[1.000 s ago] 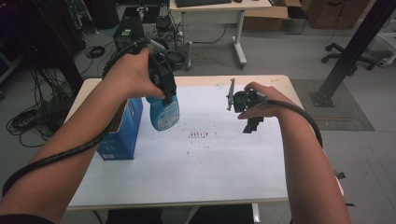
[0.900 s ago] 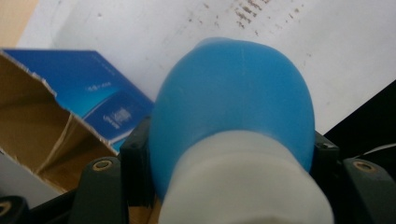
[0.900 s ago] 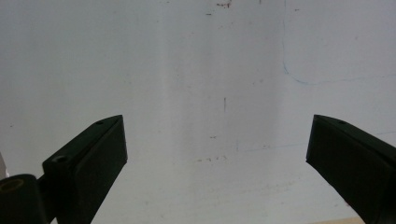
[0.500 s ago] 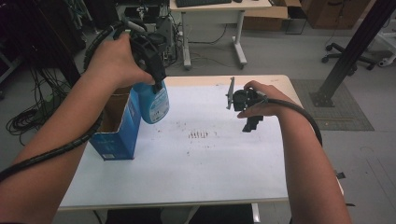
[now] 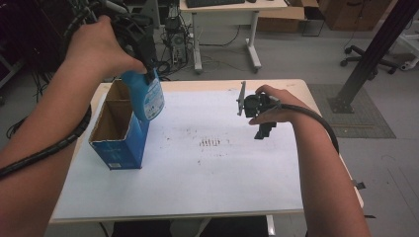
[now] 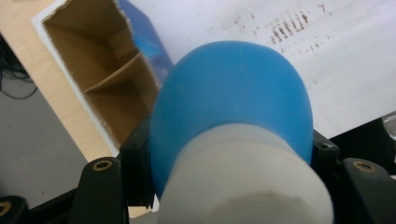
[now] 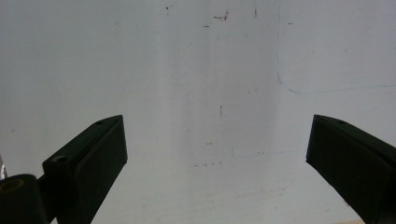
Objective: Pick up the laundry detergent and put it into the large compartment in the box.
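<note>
A blue bottle (image 5: 146,96) with a white cap is held in the air by the left gripper (image 5: 141,42), at about ten o'clock on the white table (image 5: 207,187). Its long axis is nearly upright, base down and tilted slightly toward four o'clock, above the right edge of an open blue cardboard box (image 5: 116,133). The jaws are clamped around what appears to be its neck. The right gripper (image 5: 263,129) is held at two o'clock, jaws spread wide with nothing between them.
</note>
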